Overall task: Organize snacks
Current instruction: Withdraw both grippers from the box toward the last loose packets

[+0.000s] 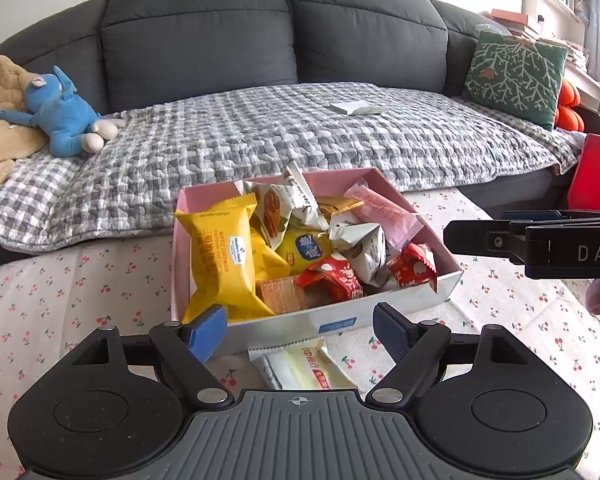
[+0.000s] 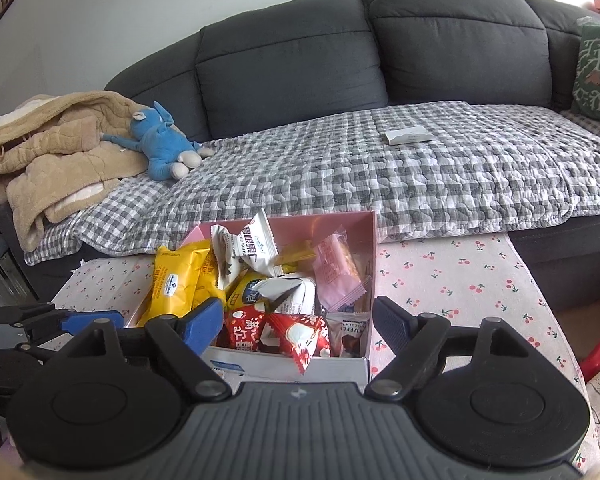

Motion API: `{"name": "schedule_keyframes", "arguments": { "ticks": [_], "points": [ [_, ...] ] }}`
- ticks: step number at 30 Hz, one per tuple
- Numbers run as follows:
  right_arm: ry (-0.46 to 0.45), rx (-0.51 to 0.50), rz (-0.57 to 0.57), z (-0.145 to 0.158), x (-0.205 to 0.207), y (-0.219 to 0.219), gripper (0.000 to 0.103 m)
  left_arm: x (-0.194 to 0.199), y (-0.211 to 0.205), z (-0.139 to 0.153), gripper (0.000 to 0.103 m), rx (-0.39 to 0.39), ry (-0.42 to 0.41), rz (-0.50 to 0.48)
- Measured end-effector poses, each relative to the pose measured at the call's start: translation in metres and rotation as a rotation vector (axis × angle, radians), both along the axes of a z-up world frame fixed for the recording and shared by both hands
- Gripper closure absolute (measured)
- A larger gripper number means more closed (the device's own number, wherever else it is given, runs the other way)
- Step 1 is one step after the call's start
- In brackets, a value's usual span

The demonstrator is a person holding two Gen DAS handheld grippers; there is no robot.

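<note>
A pink-lined white box [image 1: 440,240] [image 2: 370,240] on the cherry-print table holds several snack packs: a big yellow pack [image 1: 220,252] [image 2: 172,288], red packs [image 1: 336,276] [image 2: 288,332], a pink pack [image 1: 384,212] [image 2: 336,268] and white packs [image 1: 360,244]. A white-yellow snack pack [image 1: 304,368] lies on the table in front of the box. My left gripper [image 1: 300,332] is open and empty above that loose pack, at the box's near wall. My right gripper [image 2: 300,320] is open and empty at the box's near edge; it also shows in the left wrist view [image 1: 460,236], to the right of the box.
A dark grey sofa [image 1: 284,28] with a checked cover [image 1: 300,132] stands behind the table. On it lie a blue plush toy [image 1: 64,116], a beige blanket [image 2: 48,148], a white booklet [image 1: 358,108] and a green cushion [image 1: 516,76]. A red object [image 1: 596,176] is at the right.
</note>
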State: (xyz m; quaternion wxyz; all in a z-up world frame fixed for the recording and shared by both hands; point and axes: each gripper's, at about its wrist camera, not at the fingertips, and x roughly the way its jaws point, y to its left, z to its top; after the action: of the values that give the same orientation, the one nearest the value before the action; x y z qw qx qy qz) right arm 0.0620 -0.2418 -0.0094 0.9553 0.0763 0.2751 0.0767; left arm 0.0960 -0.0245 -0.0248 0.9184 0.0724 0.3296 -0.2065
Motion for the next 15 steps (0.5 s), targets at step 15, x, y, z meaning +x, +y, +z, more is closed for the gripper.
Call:
{"name": "schedule_keyframes", "arguments": {
  "ticks": [15],
  "points": [
    [0.03,-0.089,0.03,-0.011,-0.026,0.027,0.0,-0.035,0.033,-0.015,0.006,0.052,0.016,-0.025]
  ]
}}
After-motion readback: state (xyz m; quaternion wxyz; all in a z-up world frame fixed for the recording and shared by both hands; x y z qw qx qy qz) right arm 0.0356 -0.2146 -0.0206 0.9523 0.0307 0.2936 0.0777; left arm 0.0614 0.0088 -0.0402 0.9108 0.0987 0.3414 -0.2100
